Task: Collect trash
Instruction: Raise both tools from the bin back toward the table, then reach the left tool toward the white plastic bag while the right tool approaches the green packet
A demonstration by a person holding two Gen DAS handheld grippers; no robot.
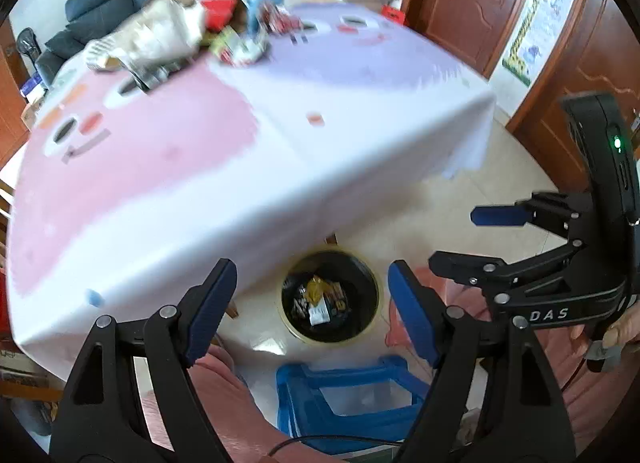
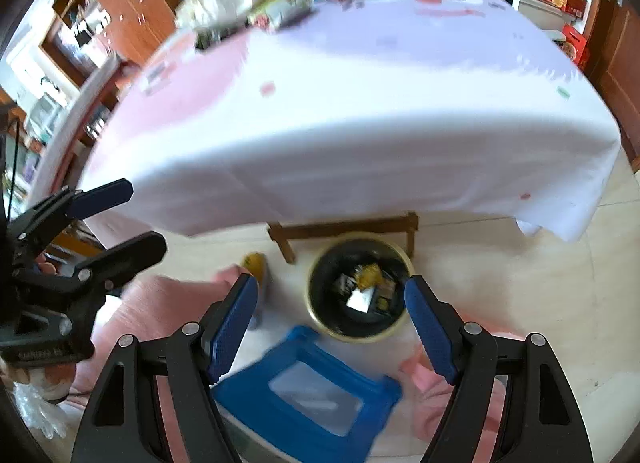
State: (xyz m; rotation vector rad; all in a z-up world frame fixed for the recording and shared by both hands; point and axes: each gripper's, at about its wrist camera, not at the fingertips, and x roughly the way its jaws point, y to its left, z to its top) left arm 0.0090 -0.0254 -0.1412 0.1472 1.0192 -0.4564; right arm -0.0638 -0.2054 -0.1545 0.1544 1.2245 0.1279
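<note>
Trash (image 1: 188, 29) lies heaped at the table's (image 1: 360, 151) far-left corner, beyond both grippers, across the cloth. The left gripper (image 1: 312, 311) and right gripper (image 2: 332, 323) hang empty with fingers apart, above the bin (image 1: 330, 295) on the floor; left looks nearer.

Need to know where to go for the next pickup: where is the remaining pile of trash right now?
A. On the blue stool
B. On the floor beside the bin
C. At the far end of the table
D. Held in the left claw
C: the pile of wrappers and boxes sits at the far end of the table, while the bin on the floor already holds some trash.
</note>
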